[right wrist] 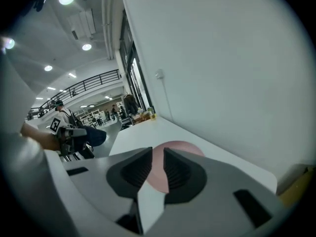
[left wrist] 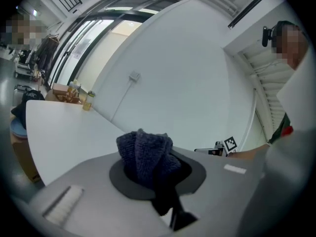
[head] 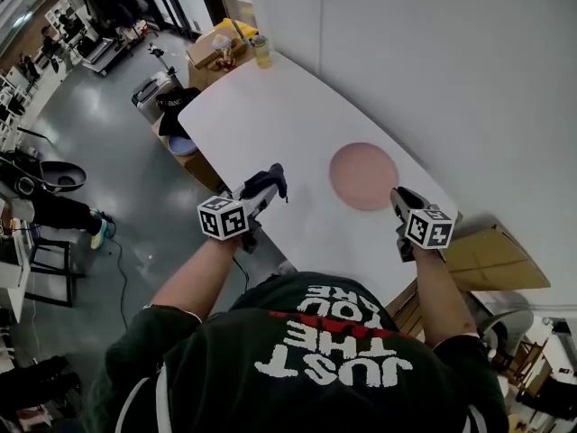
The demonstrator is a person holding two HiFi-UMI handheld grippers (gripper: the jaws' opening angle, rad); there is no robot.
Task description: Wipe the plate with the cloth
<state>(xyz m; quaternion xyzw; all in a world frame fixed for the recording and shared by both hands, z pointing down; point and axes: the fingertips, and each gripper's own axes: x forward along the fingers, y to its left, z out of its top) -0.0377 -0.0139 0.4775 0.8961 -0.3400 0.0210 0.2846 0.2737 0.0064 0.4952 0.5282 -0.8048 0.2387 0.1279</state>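
Cloth (left wrist: 145, 154) clamped in L gripper (head: 269, 186); R gripper (right wrist: 158, 154) slightly open, empty.

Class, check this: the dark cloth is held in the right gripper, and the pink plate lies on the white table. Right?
Wrong on the gripper. The left gripper view shows the dark cloth clamped in the left gripper; the right gripper holds nothing. The pink plate does lie on the white table.

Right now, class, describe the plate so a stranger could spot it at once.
Find the white table by the wall. Near its close end, ahead of the right hand-held gripper, lies the plate: flat, round, pink, unlike the dark cloth.
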